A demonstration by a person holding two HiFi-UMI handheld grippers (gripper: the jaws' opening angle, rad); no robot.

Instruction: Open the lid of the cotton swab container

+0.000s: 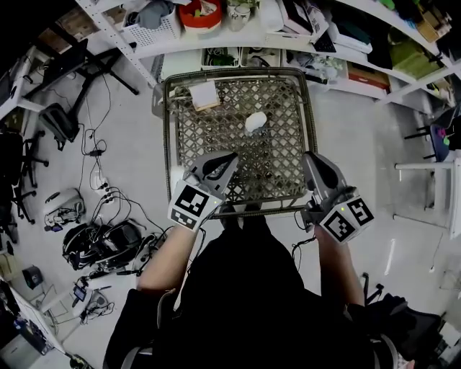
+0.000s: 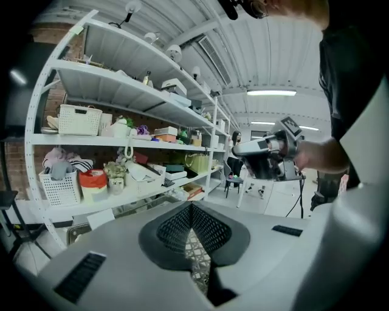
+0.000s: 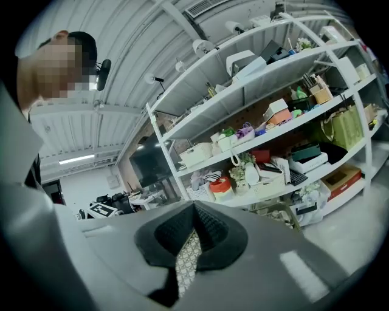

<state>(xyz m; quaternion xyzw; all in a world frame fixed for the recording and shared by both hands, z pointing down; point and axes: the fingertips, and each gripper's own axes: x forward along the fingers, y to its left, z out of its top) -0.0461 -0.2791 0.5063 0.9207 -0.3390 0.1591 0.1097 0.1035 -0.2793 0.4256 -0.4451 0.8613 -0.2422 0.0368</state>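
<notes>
One cotton swab container (image 1: 255, 122), small and white, we count on the lattice top of one metal-framed table (image 1: 167, 137), near its middle; whether its lid is up or down we cannot tell. One pale square box (image 1: 204, 94) lies apart from it, toward the far left corner.

Two grippers we log at the table's near edge. Left gripper (image 1: 232, 157): jaws closed tip to tip on nothing, over the near left part of the lattice. Right gripper (image 1: 310, 157): jaws likewise closed and empty, at the near right rim. Both are well apart from the container.

Beyond the table we note one run of crowded white shelving (image 1: 238, 42), with one white basket (image 1: 155, 29) and one red tub (image 1: 200, 14). The pale floor (image 1: 133, 151) carries one tangle of cables (image 1: 101, 241) at left.
</notes>
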